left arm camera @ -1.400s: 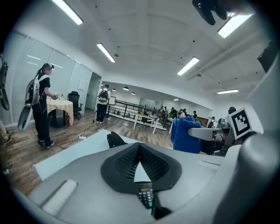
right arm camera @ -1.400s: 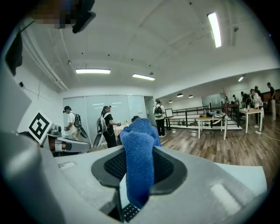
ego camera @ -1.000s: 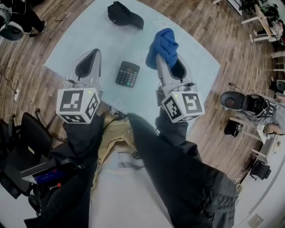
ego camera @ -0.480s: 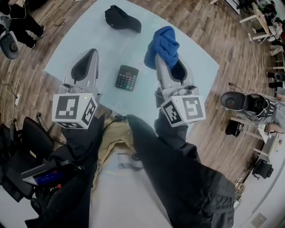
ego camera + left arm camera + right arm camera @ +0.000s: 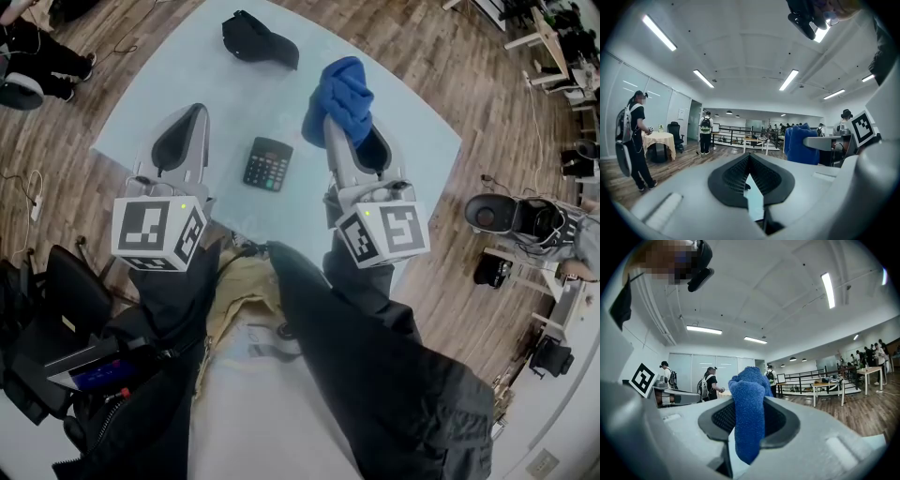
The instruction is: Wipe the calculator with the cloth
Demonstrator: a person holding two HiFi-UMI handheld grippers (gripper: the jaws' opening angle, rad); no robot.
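A dark calculator lies flat on the pale blue table, between the two grippers. My right gripper is shut on a blue cloth, which bunches up beyond its tips, to the right of the calculator and apart from it. In the right gripper view the cloth hangs pinched between the pads. My left gripper is held left of the calculator, shut and with nothing in it. Its tips meet, and the cloth shows off to the right. Both grippers point out level over the room.
A black cap lies at the far side of the table. Wooden floor surrounds the table, with a chair at left and equipment on the floor at right. People stand in the room behind.
Barely anything: both grippers hold nearly the same places, and the cloth has edged slightly left. The calculator has not moved.
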